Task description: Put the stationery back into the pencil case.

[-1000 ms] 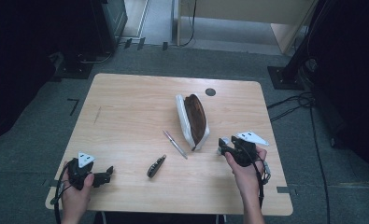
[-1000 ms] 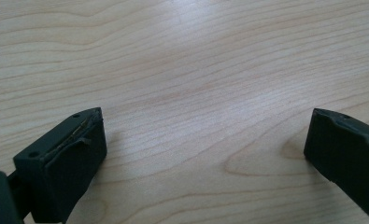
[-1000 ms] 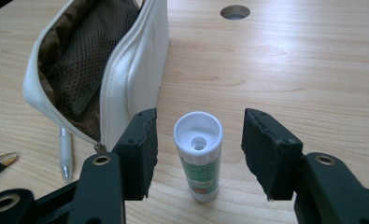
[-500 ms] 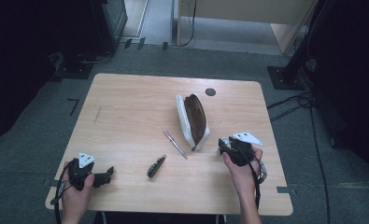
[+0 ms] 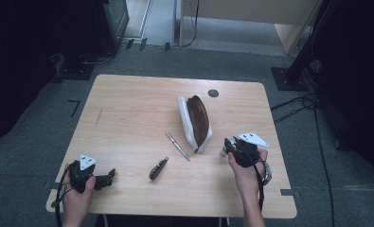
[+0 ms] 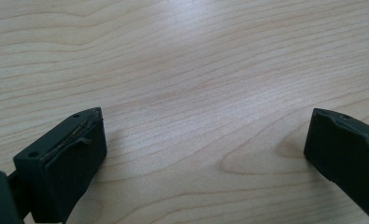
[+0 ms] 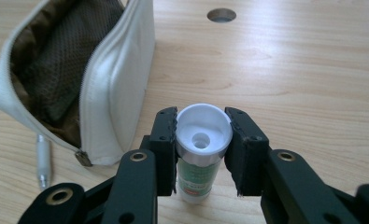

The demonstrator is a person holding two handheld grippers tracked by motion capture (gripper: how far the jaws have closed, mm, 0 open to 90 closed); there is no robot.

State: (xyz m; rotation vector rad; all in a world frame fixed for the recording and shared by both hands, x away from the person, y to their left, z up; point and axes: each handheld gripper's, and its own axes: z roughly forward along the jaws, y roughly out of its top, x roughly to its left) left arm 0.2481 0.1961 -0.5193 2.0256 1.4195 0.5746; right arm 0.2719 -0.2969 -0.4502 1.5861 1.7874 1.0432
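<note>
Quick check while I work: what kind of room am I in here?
Probably a lab or studio workspace, not a home: one bare wooden table on grey carpet, loose cables on the floor, and dark equipment stands around it.

The right gripper (image 7: 203,144) has just been closing its jaws, and in the right gripper view, low in the centre of the frame, both pads now press the sides of a white-capped glue stick (image 7: 202,151) standing upright on the table (image 7: 313,70).
</note>
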